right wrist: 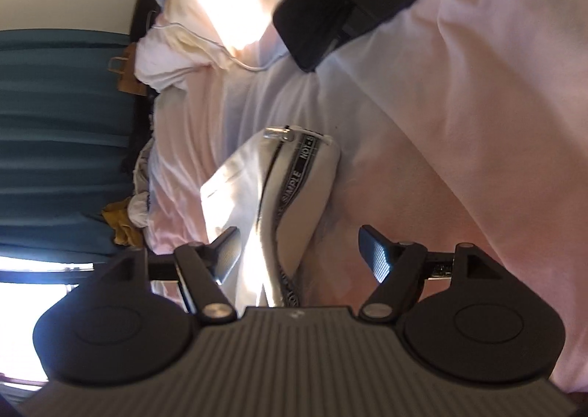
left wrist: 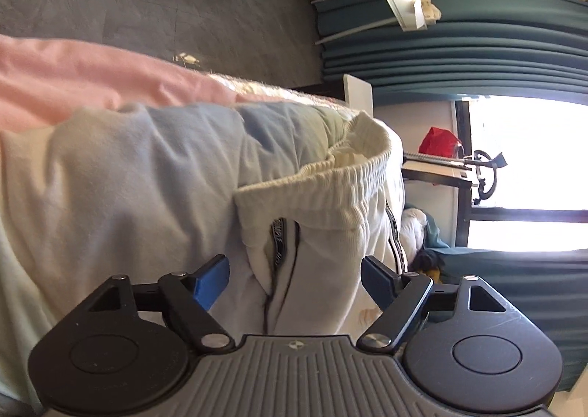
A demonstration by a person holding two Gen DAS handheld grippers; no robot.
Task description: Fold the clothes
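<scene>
White sweatpants (left wrist: 323, 233) lie on the bed, on its pink sheet (left wrist: 73, 75). Your left tool's camera looks at the ribbed elastic waistband (left wrist: 330, 178), and your right one at a narrower folded part with the black lettered side stripe (right wrist: 294, 189). Both tools stand wide. The left tool (left wrist: 296, 277) has its blue pads either side of the cloth near the zipped pocket (left wrist: 283, 244) without pressing on it, and the right tool (right wrist: 297, 251) straddles the striped part just as loosely. You hold nothing at the moment.

The risk from here is the grip. The fabric under each tool looks doubled over, so if you close now you may catch only the top layer, or too many layers, and the fold will drag open or come out lopsided. The waistband is bunched and stands up a little. Pinching it off-centre would probably twist the garment. The stripe near your right tool curls along a soft ridge that could slip out of the pads.

Around you, a black device (right wrist: 349, 2) rests on the sheet beyond the pants in the right view, near enough that a wide swing of cloth might knock it. A thin white cable (right wrist: 220, 49) trails across the bedding there, beside a heap of pale laundry (right wrist: 172, 60). A pale blue-and-cream quilt (left wrist: 147, 167) lies against the pants on the left side and could get gathered into the fold. Teal curtains (left wrist: 477, 49) and a bright window (left wrist: 529, 152) lie well apart from your work.
</scene>
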